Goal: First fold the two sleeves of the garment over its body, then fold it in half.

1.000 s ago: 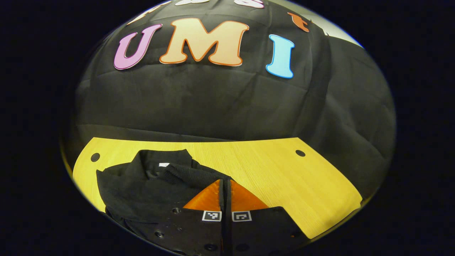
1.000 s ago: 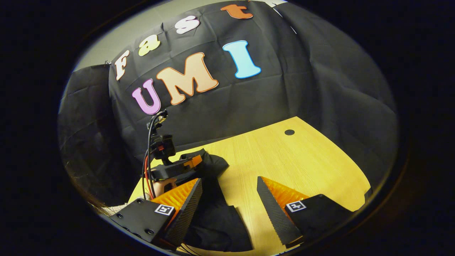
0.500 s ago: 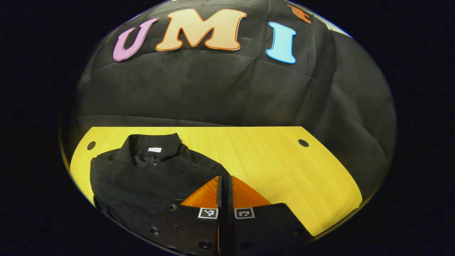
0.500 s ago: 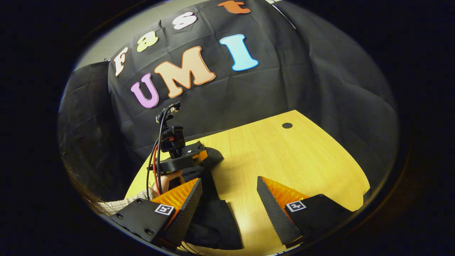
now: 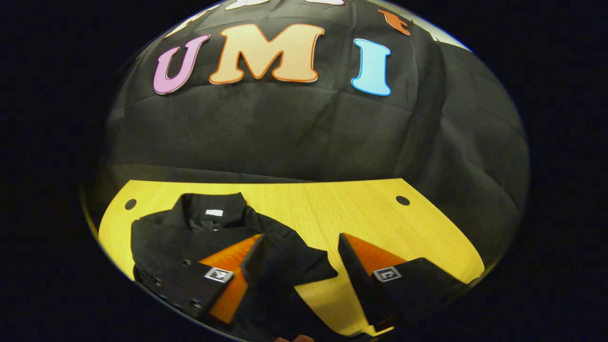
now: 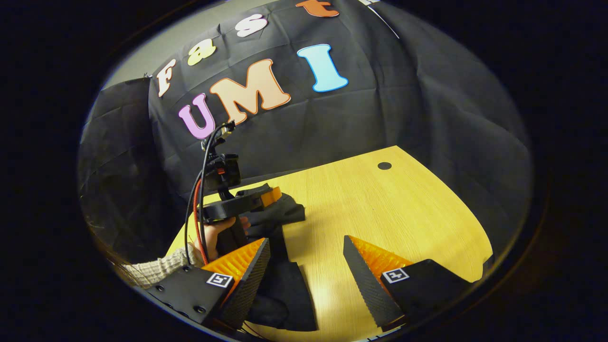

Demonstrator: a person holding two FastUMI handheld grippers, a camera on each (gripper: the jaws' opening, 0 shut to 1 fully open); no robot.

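A black garment [image 5: 190, 232] lies on the yellow table [image 5: 380, 223], collar and white label toward the far edge. One sleeve [image 5: 294, 263] lies folded across the body, between and below the fingers of my left gripper [image 5: 300, 236], which is open just above it. In the right gripper view the garment [image 6: 282, 294] shows at the lower left, beside my open right gripper [image 6: 306, 238], which holds nothing. Farther off in that view a hand [image 6: 221, 232] holds the left gripper [image 6: 254, 199] over the garment's upper part.
The table [image 6: 403, 213] has a small dark hole [image 6: 384, 166] near its far right corner and another hole [image 5: 130, 204] at the far left. Black cloth walls close the booth behind and to the right. A checked sleeve [image 6: 152, 270] reaches in at the lower left.
My left gripper was shut on the sleeve and has now opened, letting the sleeve drop onto the garment's body, and has lifted slightly. The right gripper has stayed open and hardly moved.
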